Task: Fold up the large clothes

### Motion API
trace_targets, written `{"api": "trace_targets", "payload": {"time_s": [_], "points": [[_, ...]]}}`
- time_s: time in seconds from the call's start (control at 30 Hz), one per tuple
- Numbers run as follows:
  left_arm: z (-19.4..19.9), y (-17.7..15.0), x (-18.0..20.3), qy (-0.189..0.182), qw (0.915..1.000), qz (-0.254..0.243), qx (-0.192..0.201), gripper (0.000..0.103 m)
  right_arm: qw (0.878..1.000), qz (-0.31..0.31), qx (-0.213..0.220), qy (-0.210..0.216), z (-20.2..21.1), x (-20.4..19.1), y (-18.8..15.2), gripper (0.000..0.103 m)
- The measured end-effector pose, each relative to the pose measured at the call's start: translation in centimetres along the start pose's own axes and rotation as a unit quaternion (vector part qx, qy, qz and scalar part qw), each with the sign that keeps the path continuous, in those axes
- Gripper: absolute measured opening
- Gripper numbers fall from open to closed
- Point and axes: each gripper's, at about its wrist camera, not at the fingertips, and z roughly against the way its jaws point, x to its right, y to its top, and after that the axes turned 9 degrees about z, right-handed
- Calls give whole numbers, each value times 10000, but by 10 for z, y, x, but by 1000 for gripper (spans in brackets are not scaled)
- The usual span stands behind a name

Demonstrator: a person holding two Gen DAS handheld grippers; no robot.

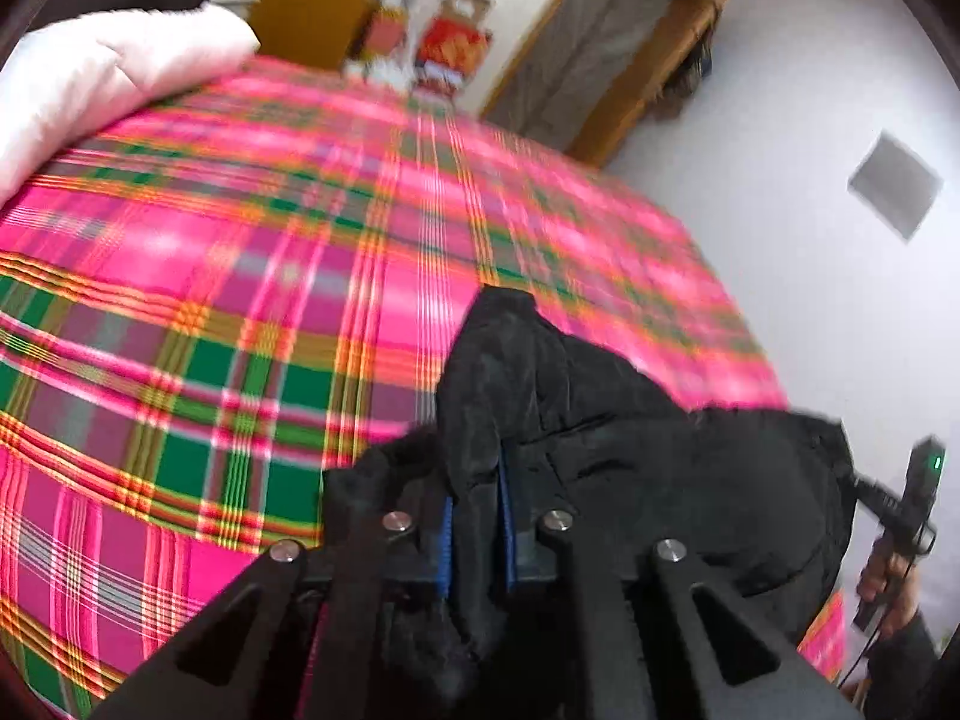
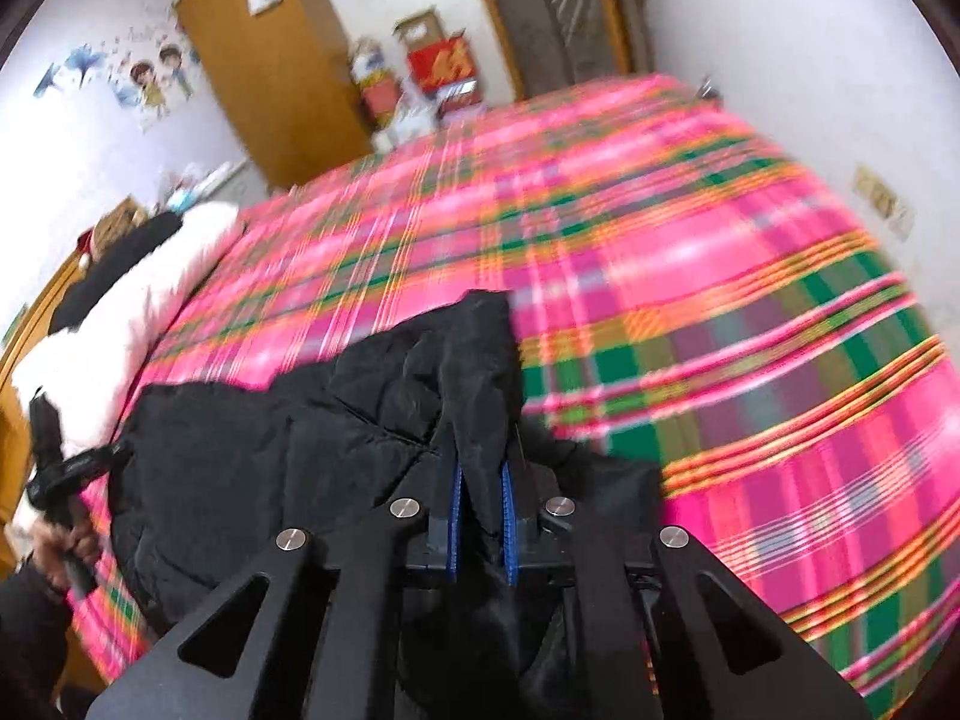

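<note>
From the left wrist view, the left claw [image 1: 477, 516] is pinching a bunched edge of the black jacket [image 1: 630, 450] between its blue-lined fingers, the cloth rising in a peak just ahead of the tips. The rest of the garment trails off to this claw's right, toward the other hand [image 1: 888, 582], which grips its tool handle near the picture's right edge. Ahead and to the left spreads the plaid bedspread [image 1: 240, 300]; a white pillow [image 1: 108, 84] lies far ahead on the left.

From the right wrist view, the right claw [image 2: 480, 528] is likewise clamped on a fold of the black jacket [image 2: 270, 450], which spreads away to this claw's left, toward the left hand [image 2: 66, 534]. Bare plaid bedspread [image 2: 750, 330] lies ahead and to the right.

The jacket's long axis seems to run between the two claws, slack in the middle. Both hold it equally close, so the next move likely depends on both carrying it forward over the bed together.
</note>
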Motion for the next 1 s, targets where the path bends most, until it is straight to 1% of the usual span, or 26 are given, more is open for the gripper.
{"api": "trace_targets", "payload": {"time_s": [0.07, 0.1, 0.17, 0.2, 0.27, 0.3, 0.37, 0.43, 0.57, 0.7, 0.77, 0.83, 0.9, 0.97, 1.0], "points": [[-2, 4, 0, 0, 9997, 192, 125, 12, 9998, -108, 2, -188, -5, 5, 8, 9], [-11, 4, 1, 121, 9996, 221, 114, 12, 9992, -69, -112, -367, -17, 4, 10, 9], [-34, 1, -2, 392, 9989, 268, 3, 12, 9974, 27, -389, -614, -42, 4, 8, 9], [-47, -1, -8, 480, 9981, 379, -93, 12, 9954, -51, -676, -677, -65, 9, 3, 9], [-65, -6, -19, 534, 9970, 542, -172, 12, 9924, -48, -977, -752, -92, 14, -7, 9], [-70, -8, -21, 559, 9967, 562, -185, 12, 9915, -37, -1043, -772, -99, 15, -10, 9], [-76, -12, -18, 665, 9970, 387, -131, 13, 9893, 27, -1196, -835, -118, 15, -17, 9], [-81, -15, -19, 685, 9971, 304, -97, 14, 9884, -19, -1269, -828, -127, 19, -23, 9], [-89, -23, -20, 765, 9969, 198, 32, 16, 9874, 46, -1304, -896, -133, 18, -28, 10], [-93, -30, -18, 879, 9959, 114, 203, 19, 9839, 313, -1331, -1150, -141, 10, -32, 11], [-93, -28, -15, 976, 9949, 98, 221, 24, 9827, 378, -1331, -1231, -143, 7, -32, 12], [-89, -22, -13, 1083, 9940, 96, 139, 27, 9823, 420, -1315, -1265, -137, 6, -29, 14], [-81, -13, -12, 1054, 9943, 159, 55, 27, 9823, 452, -1254, -1316, -125, 4, -22, 16], [-69, -6, -13, 1047, 9942, 240, 36, 36, 9860, 388, -1028, -1257, -105, 4, -15, 22], [-61, -2, -13, 1036, 9943, 236, 46, 38, 9886, 300, -888, -1176, -93, 5, -12, 26]]}}
